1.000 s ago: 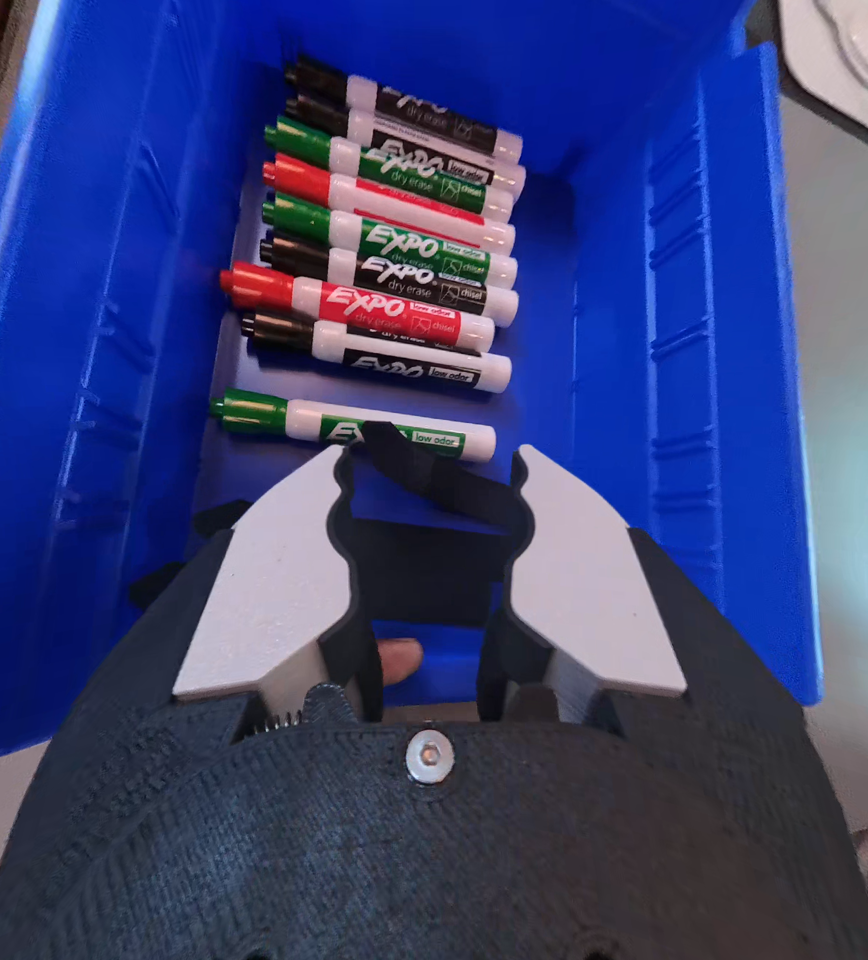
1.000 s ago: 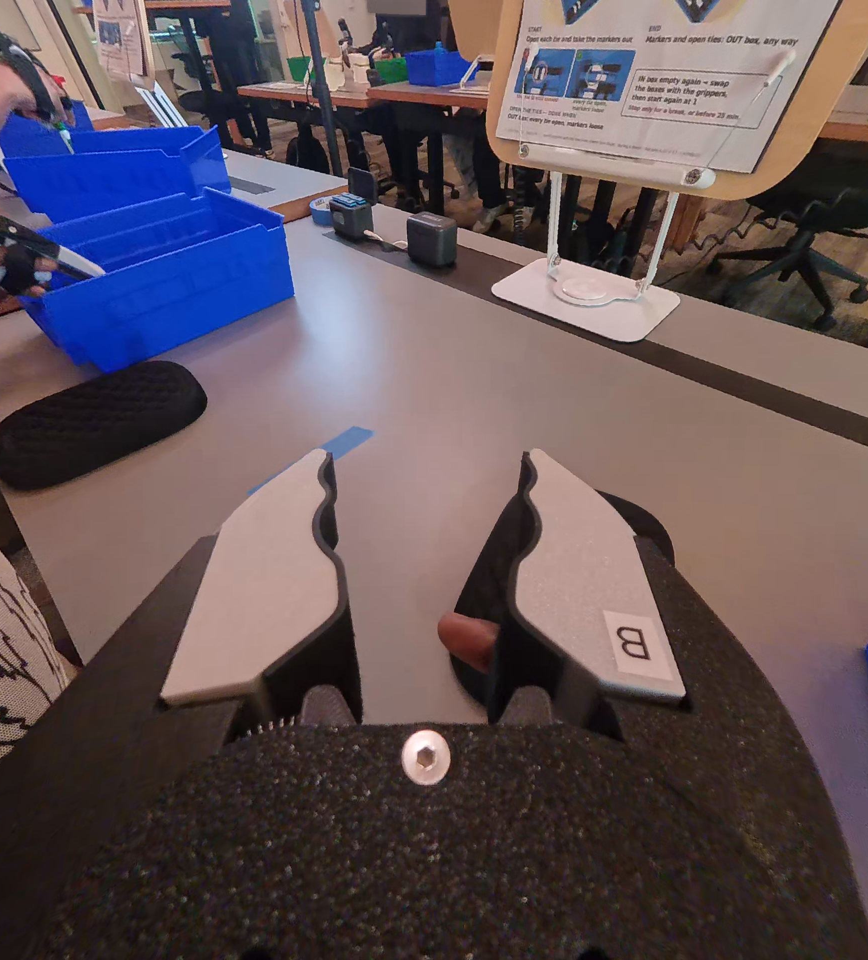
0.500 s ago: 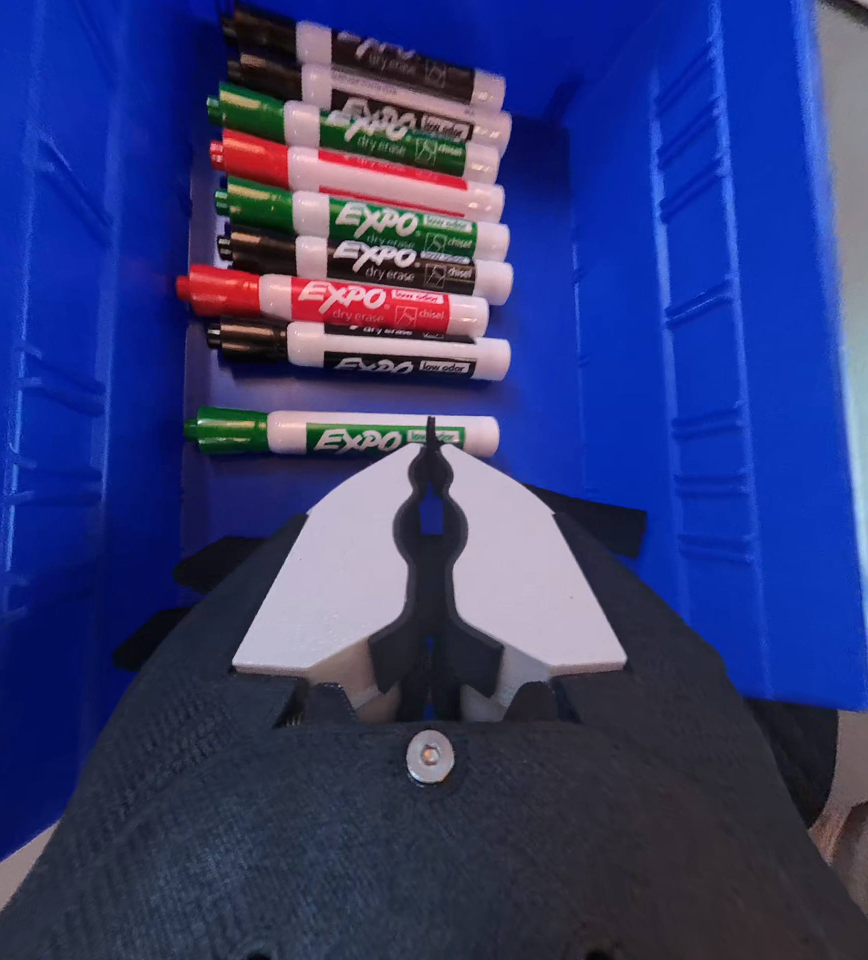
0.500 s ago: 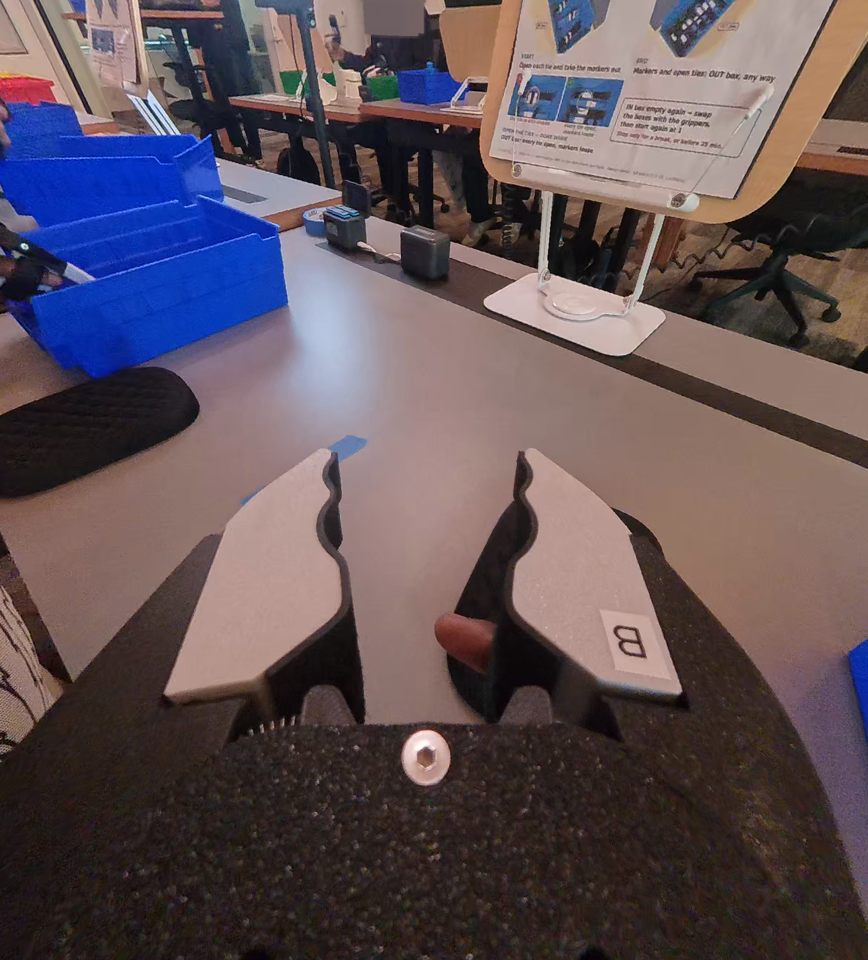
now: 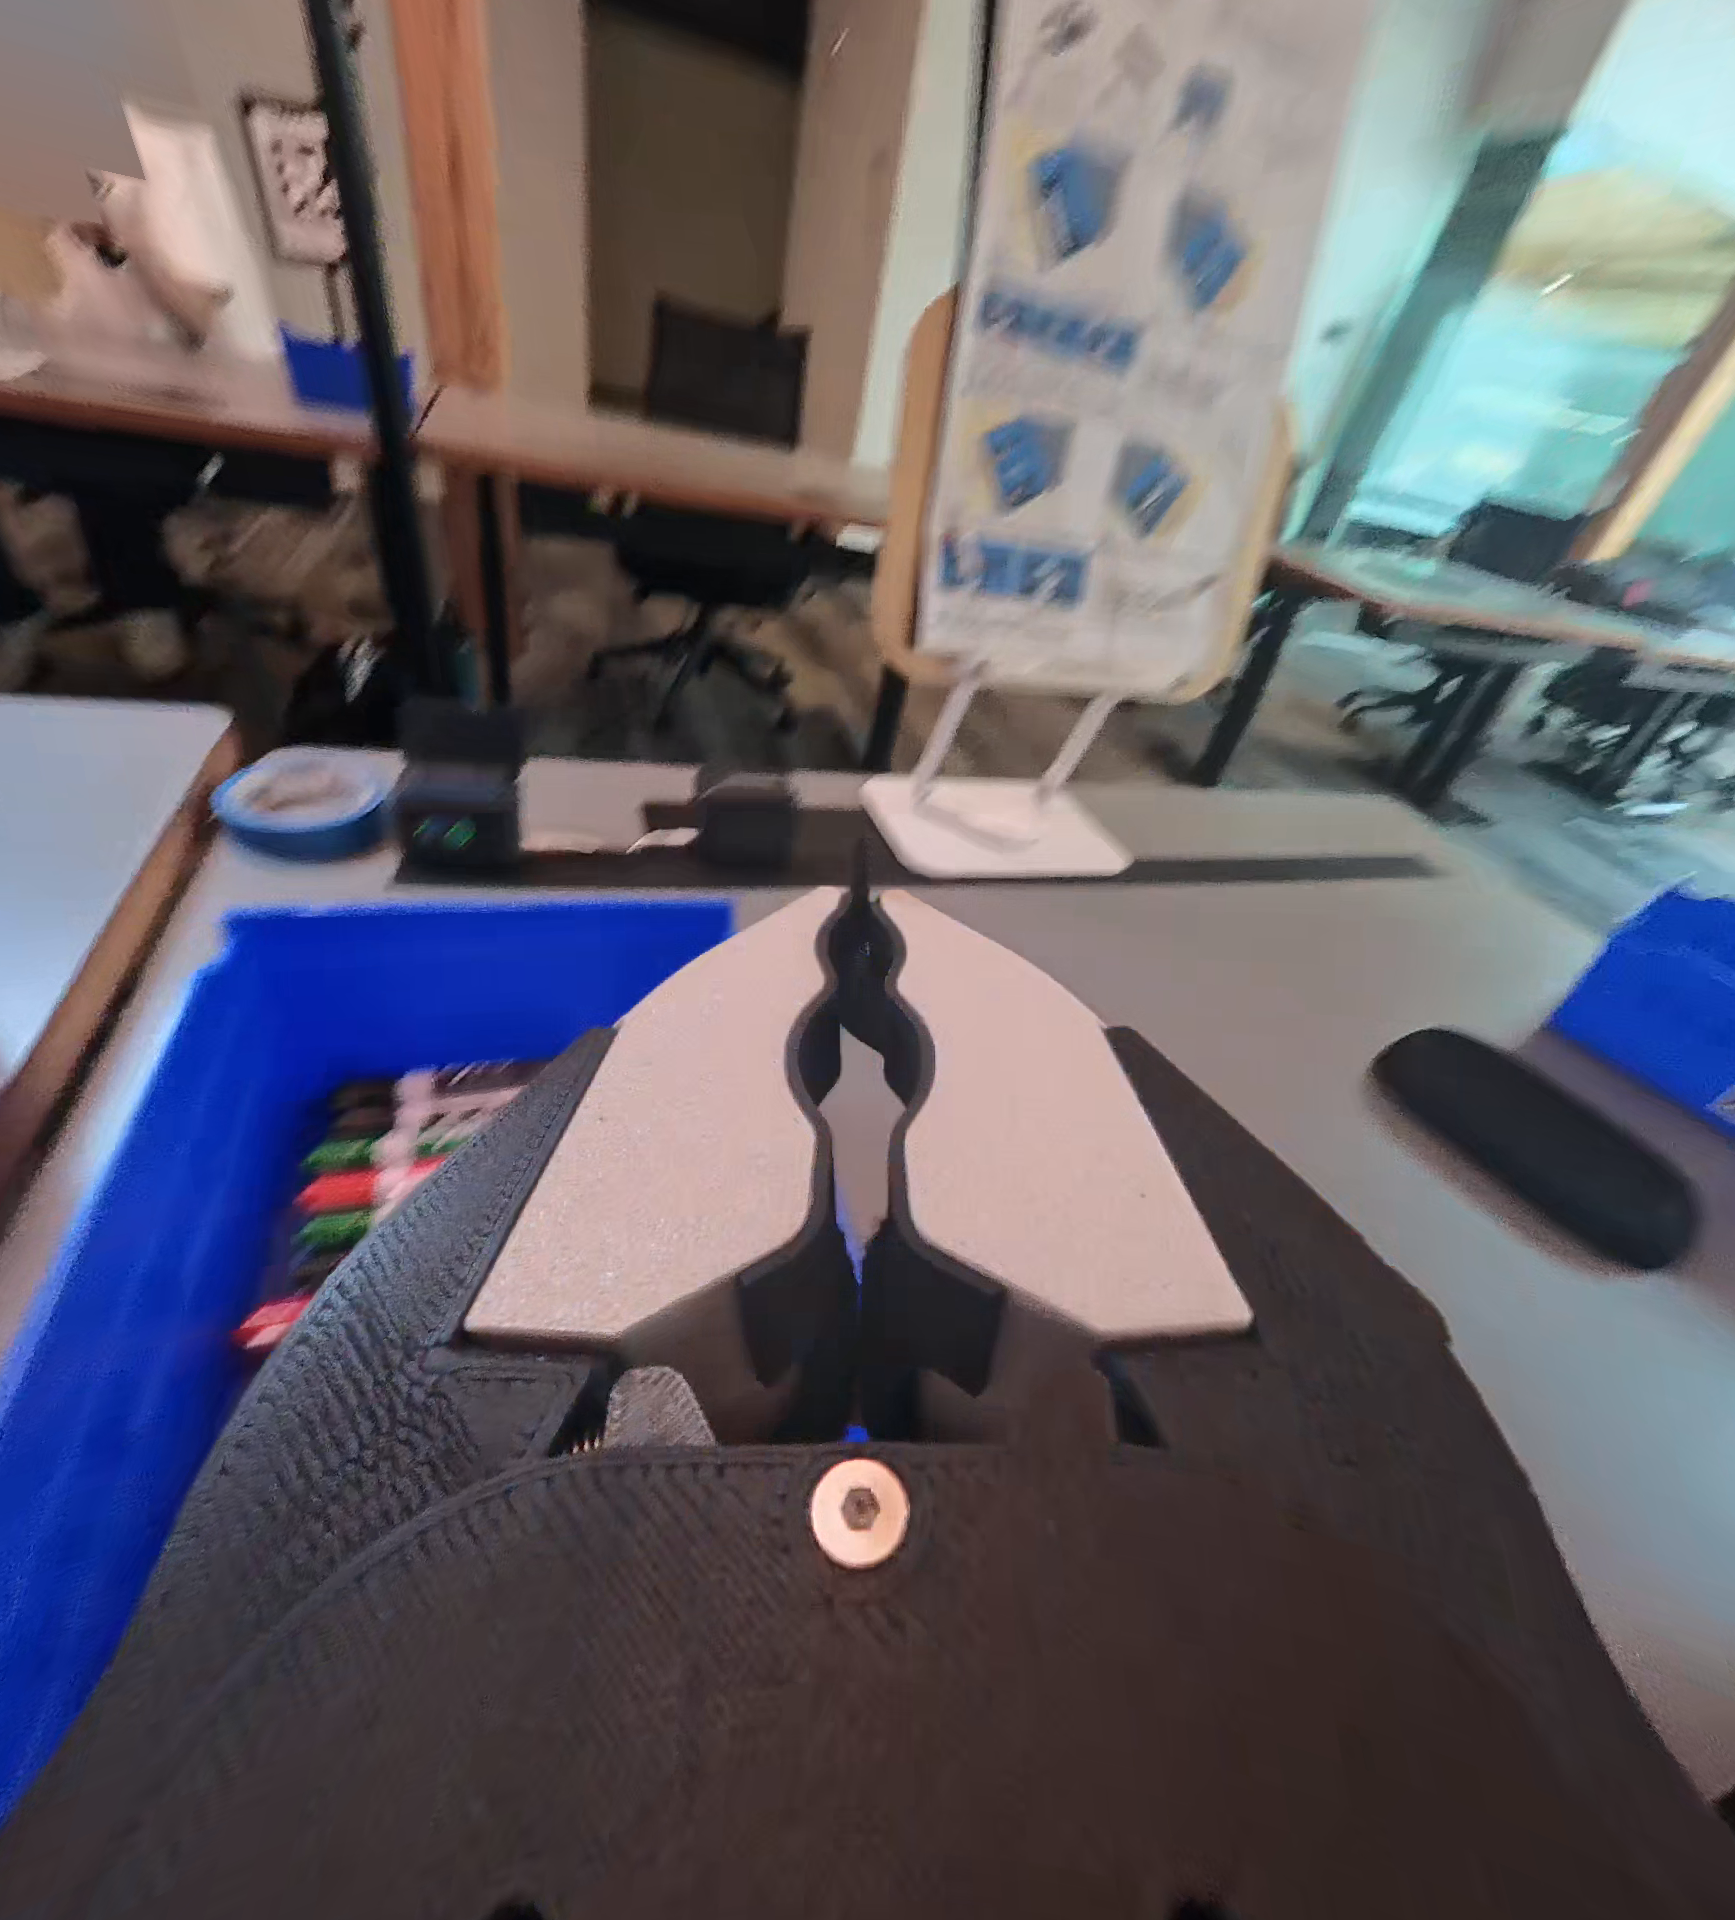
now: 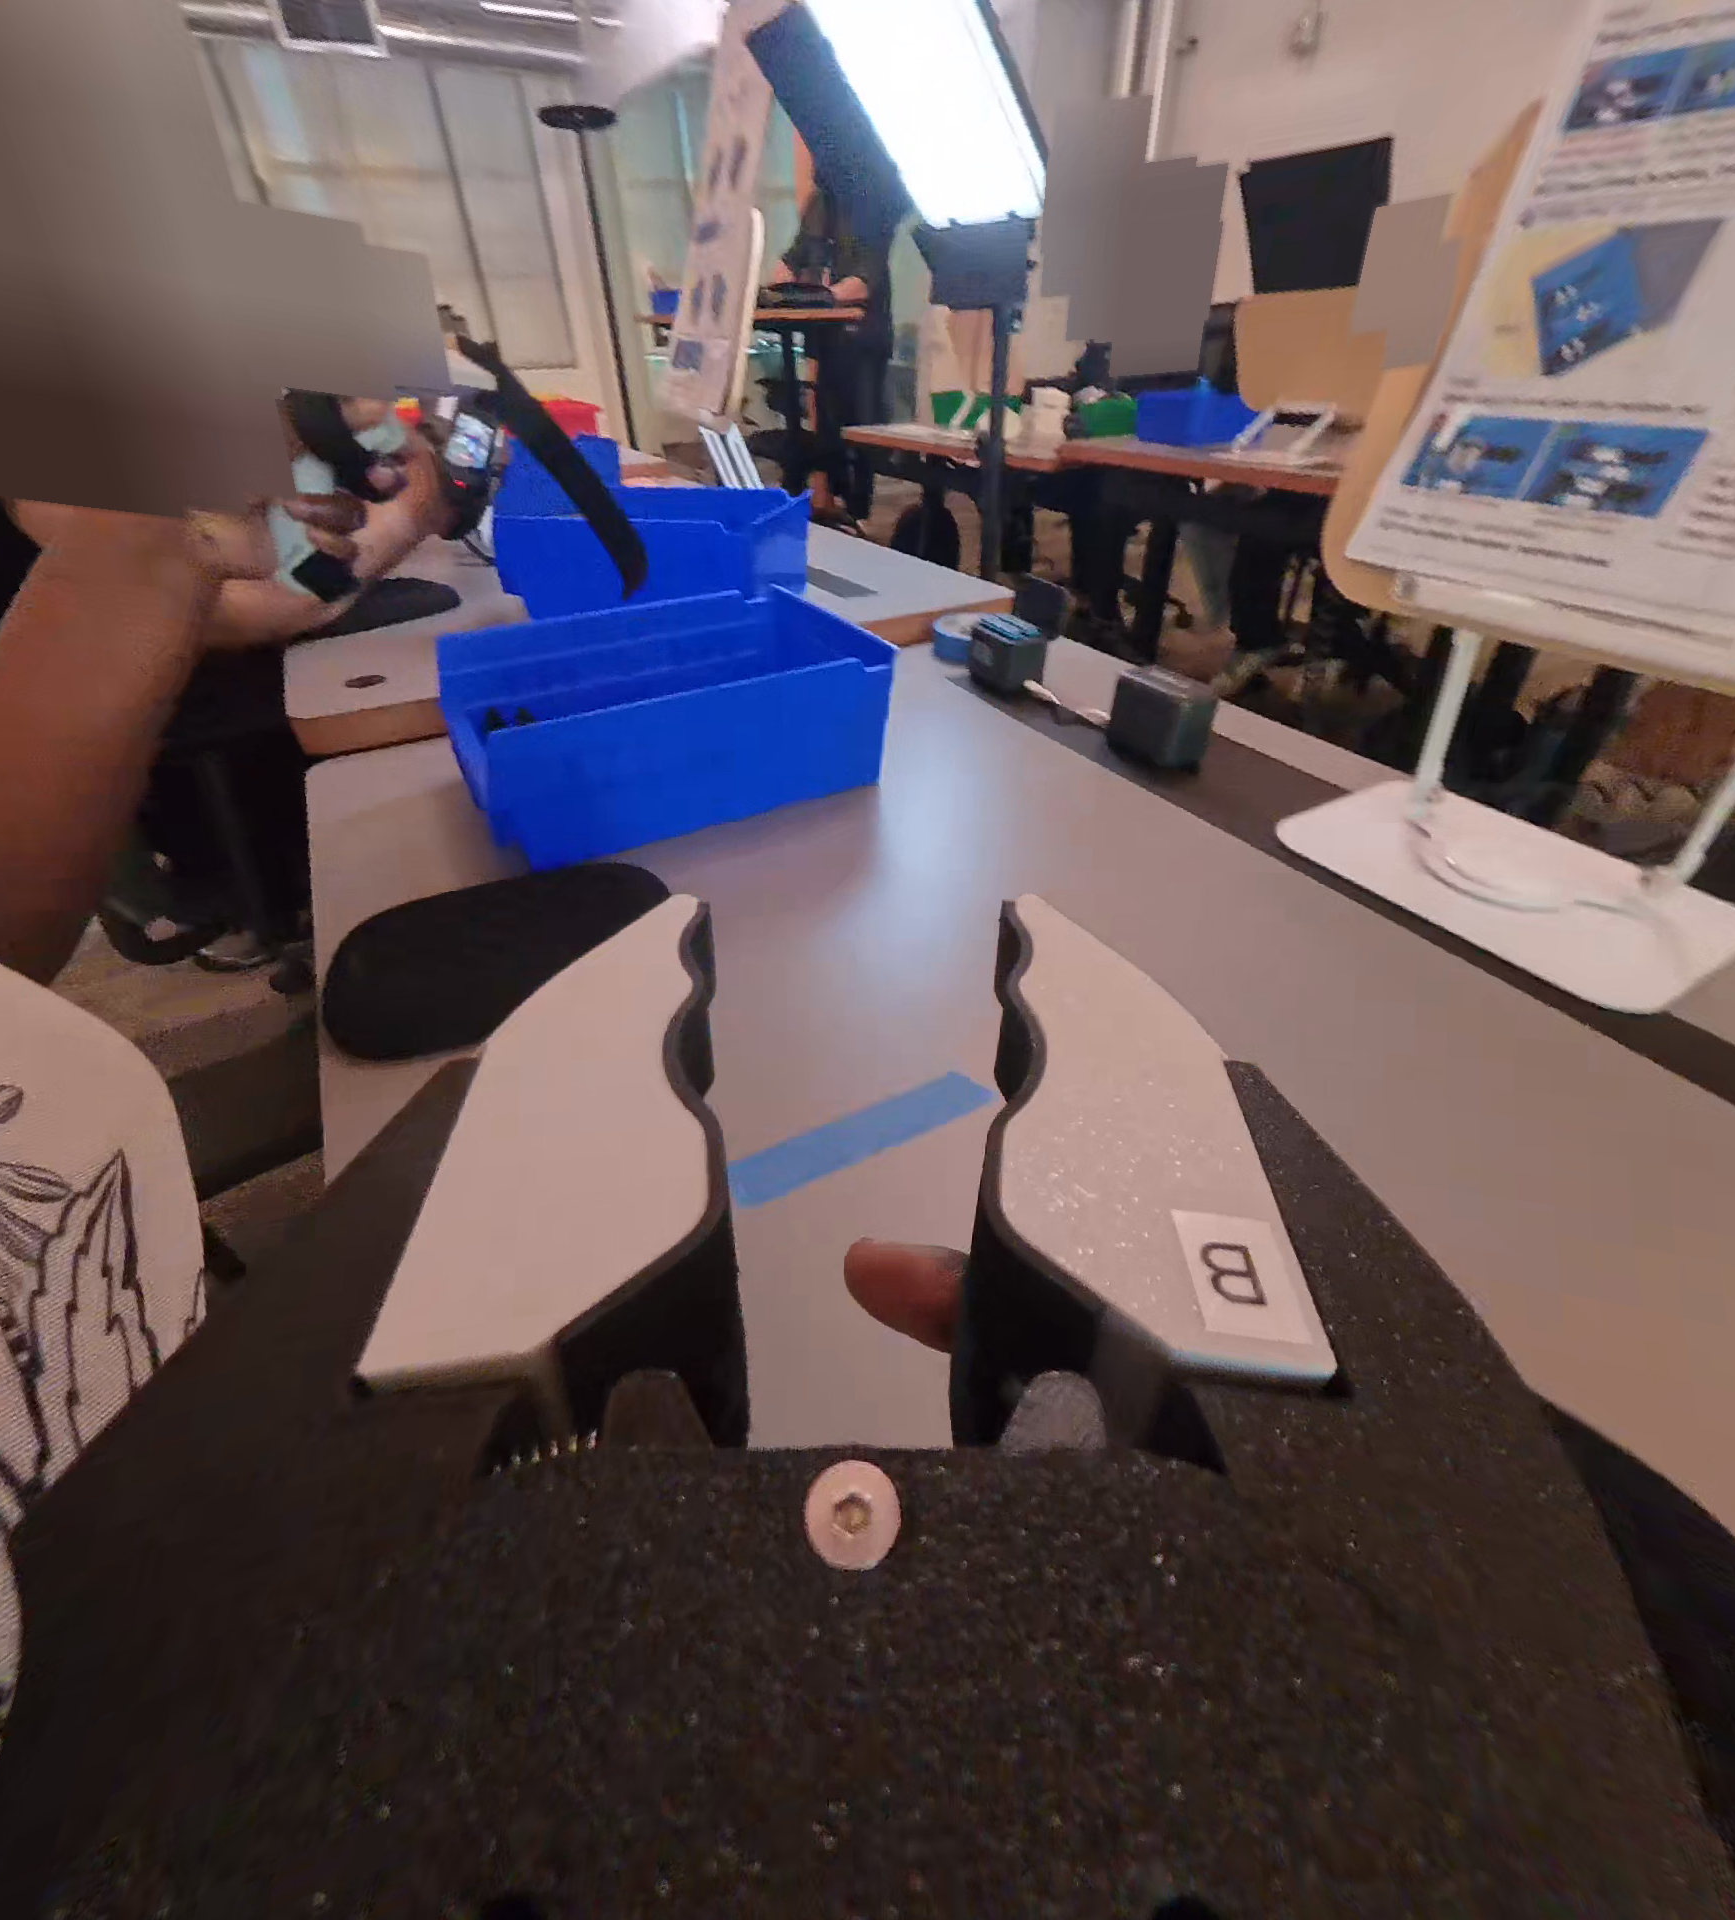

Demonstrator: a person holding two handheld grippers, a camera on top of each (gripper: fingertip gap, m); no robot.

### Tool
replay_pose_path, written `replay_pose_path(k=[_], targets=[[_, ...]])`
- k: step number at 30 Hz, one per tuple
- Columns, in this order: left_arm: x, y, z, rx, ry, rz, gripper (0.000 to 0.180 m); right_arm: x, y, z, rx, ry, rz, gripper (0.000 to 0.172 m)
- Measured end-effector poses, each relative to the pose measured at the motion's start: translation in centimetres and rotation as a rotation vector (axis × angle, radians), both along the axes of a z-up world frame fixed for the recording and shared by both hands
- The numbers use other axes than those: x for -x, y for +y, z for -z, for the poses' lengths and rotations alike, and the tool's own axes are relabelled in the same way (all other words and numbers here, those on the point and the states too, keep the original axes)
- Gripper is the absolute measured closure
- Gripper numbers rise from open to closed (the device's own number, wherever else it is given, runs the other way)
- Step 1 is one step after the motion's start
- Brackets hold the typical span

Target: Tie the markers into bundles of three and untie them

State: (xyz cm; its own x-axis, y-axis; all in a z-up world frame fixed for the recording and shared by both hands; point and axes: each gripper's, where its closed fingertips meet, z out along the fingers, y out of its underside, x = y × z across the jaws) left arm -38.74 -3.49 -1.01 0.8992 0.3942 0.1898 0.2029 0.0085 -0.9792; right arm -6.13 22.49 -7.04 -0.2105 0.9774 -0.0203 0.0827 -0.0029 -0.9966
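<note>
L gripper (image 5: 858,914) closed, pads pinching a thin black strap (image 5: 859,883), tip poking out past the fingertips; in the right wrist view the strap's long tail hangs from it above the blue bins. Held above near rim of blue bin (image 5: 167,1143); markers (image 5: 364,1174) lying inside, blurred, red/green/black caps. R gripper (image 6: 852,935) open, nothing between pads, low over grey table (image 6: 946,831). Ahead: blue tape strip (image 6: 858,1138) between the fingers, bare tabletop beyond. Black wrist rest (image 6: 468,961) just left of the left fingertip. White stand base (image 6: 1528,914) well off to right, near table's dark strip.
</note>
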Motion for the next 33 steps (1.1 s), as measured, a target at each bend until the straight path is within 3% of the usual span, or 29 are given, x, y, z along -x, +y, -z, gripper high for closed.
replay_pose_path(k=[3,6,10,18,24,27,30,33], targets=[[-4.1,2.9,-2.3,-0.131,0.015,0.132,0.178,2.6,-2.7,-0.5,-0.058,0.051,-0.092,0.121],[-8.7,6.4,-2.2,-0.204,-0.036,0.314,0.179,4.8,-5.0,-1.0,-0.036,0.082,-0.169,0.122],[-14.3,10.8,0.1,-0.186,-0.106,0.541,0.178,6.3,-6.9,-1.5,0.178,0.048,-0.318,0.126],[-23.9,17.0,7.1,0.092,-0.161,0.926,0.178,7.1,-6.8,2.7,0.110,-0.197,-0.385,0.140],[-26.6,19.4,8.3,0.157,-0.155,1.061,0.178,5.9,-6.1,4.1,0.086,-0.222,-0.365,0.152],[-27.8,20.4,8.4,0.168,-0.158,1.119,0.178,5.0,-5.4,4.3,0.081,-0.194,-0.341,0.169],[-28.1,21.2,8.0,0.145,-0.153,1.126,0.151,3.1,-3.1,5.0,0.120,-0.218,-0.294,0.170],[-26.7,21.0,7.6,0.108,-0.095,1.044,0.141,0.8,1.7,6.5,0.208,-0.296,-0.189,0.170]])
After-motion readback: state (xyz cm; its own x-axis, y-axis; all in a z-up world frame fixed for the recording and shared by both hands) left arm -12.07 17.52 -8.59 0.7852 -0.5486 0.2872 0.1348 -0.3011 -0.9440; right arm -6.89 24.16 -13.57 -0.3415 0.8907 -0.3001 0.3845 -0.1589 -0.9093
